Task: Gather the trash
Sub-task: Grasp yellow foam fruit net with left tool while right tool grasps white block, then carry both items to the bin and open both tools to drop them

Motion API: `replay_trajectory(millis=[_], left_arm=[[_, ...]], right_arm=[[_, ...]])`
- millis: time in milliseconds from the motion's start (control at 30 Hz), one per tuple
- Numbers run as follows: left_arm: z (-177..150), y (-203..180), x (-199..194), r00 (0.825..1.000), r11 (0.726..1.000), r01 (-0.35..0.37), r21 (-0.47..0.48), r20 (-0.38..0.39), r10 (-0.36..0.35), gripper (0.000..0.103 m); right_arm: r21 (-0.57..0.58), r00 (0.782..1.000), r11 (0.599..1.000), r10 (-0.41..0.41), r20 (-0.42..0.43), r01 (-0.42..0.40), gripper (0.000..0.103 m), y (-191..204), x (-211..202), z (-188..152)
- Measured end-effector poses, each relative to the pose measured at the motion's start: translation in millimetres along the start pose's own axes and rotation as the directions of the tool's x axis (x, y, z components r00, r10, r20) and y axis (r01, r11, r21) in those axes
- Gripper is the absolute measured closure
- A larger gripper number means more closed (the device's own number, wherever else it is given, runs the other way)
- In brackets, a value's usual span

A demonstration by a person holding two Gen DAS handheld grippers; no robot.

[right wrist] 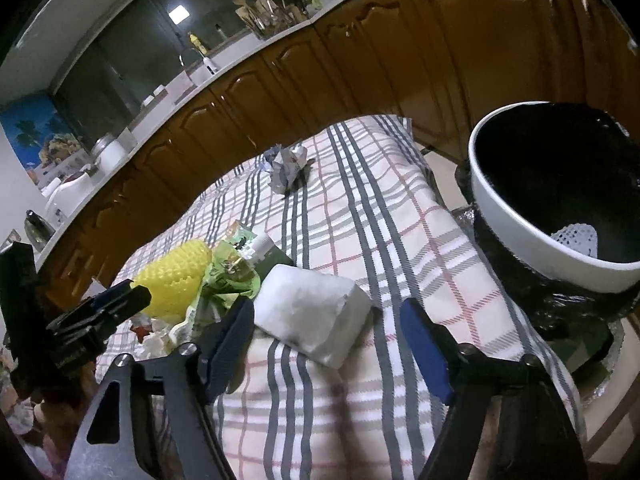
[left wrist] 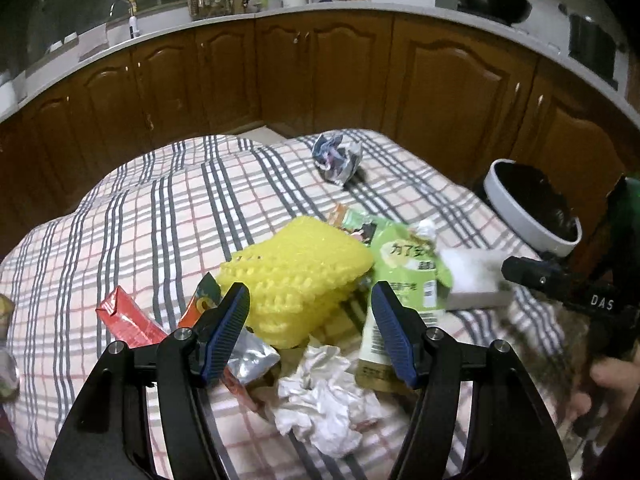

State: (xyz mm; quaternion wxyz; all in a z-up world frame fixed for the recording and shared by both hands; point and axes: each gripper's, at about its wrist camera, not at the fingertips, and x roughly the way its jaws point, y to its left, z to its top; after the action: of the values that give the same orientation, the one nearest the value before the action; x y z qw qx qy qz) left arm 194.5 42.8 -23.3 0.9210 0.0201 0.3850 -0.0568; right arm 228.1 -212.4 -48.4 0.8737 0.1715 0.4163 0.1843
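Trash lies on a plaid-covered table (left wrist: 140,216): a yellow foam net (left wrist: 296,272), a green snack bag (left wrist: 404,264), a white foam block (left wrist: 472,276), crumpled white tissue (left wrist: 324,400), a red wrapper (left wrist: 128,316), a silver wrapper (left wrist: 252,356) and a crumpled foil ball (left wrist: 338,156). My left gripper (left wrist: 310,308) is open just above the pile, in front of the yellow net. My right gripper (right wrist: 328,328) is open, its jaws on either side of the white foam block (right wrist: 308,316), not touching. The white bin with black liner (right wrist: 560,196) stands right of the table.
Brown kitchen cabinets (left wrist: 320,72) with a white counter curve behind the table. The bin (left wrist: 532,208) sits off the table's right edge. The foil ball (right wrist: 286,168) lies alone at the far end of the cloth. A white item lies inside the bin (right wrist: 576,240).
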Motion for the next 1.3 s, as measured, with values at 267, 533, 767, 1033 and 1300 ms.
replay_trajectory(millis=[267, 533, 767, 1033, 1300], left_arm=[[0.2, 11.2, 11.2, 0.999, 0.999, 0.031, -0.035, -0.03, -0.032, 0.093], [7.6, 12.9, -14.6, 0.997, 0.997, 0.058, -0.057, 0.051, -0.055, 0.094], [21.8, 6.6, -35.1, 0.99, 0.993, 0.095, -0.073, 0.111, -0.087, 0.094], [39.6, -8.0, -49.0, 0.977, 0.985, 0.154, -0.076, 0.162, -0.14, 0.094], [48.8, -43.7, -40.0, 0.969, 0.977, 0.207, -0.043, 0.15, -0.198, 0.094]], right_arm=[[-0.004, 1.0, 1.0, 0.003, 0.004, -0.003, 0.079, -3.5, 5.1, -3.0], [-0.028, 0.998, 0.999, 0.02, 0.053, -0.019, 0.088, 1.4, -17.6, -2.8], [-0.032, 0.992, 0.999, 0.011, 0.122, -0.007, 0.089, -1.7, -47.5, 1.3], [-0.031, 0.981, 0.999, -0.018, 0.195, 0.024, 0.089, -11.3, -76.2, 8.7], [0.003, 0.971, 0.998, -0.065, 0.232, 0.066, 0.089, -35.4, -96.0, 13.2]])
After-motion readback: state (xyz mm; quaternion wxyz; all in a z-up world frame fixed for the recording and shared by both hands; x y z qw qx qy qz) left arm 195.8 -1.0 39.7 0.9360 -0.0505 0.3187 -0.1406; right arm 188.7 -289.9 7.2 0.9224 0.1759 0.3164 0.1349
